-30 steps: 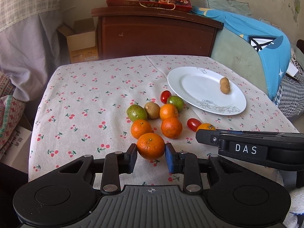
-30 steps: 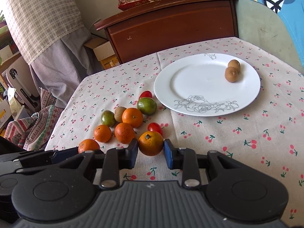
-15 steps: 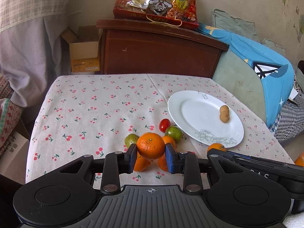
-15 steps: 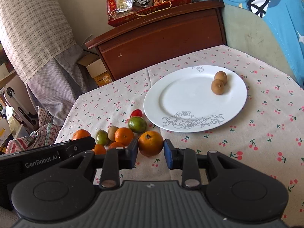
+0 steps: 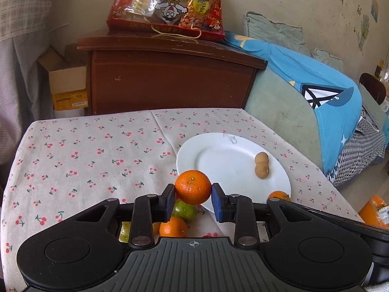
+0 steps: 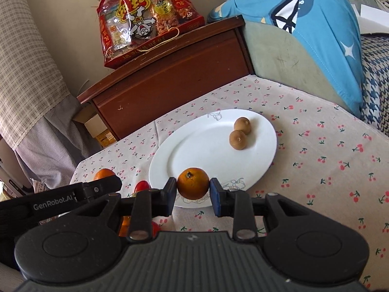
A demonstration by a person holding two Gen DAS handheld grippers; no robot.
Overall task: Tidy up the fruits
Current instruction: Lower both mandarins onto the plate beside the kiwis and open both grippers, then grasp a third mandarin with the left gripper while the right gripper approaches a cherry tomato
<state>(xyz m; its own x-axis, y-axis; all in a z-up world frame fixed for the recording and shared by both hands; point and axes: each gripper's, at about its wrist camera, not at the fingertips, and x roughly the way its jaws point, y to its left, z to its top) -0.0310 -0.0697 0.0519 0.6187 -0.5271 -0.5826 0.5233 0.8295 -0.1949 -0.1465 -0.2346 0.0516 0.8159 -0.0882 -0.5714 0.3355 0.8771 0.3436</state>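
Note:
My left gripper [image 5: 193, 196] is shut on an orange mandarin [image 5: 193, 186] and holds it in the air at the near left rim of the white plate [image 5: 211, 155]. My right gripper [image 6: 193, 194] is shut on another orange mandarin [image 6: 193, 186], held above the plate's [image 6: 194, 146] near rim. Two small brown fruits lie on the plate's far side [image 6: 239, 133], and show in the left wrist view [image 5: 261, 165]. Below the left gripper a green fruit [image 5: 186, 210] and an orange [image 5: 173, 226] stay on the cloth. A red tomato [image 6: 141, 185] lies left of the plate.
The table has a cherry-print cloth [image 5: 85, 150]. A dark wooden cabinet [image 5: 167, 80] with a red snack bag [image 5: 167, 4] stands behind it. A sofa with a blue cover [image 5: 316, 92] is on the right. A cardboard box [image 5: 68, 82] sits back left.
Both grippers have lifted their mandarins off the cloth and carried them forward, up to the near edge of the plate. The other fruits have stayed where they were.

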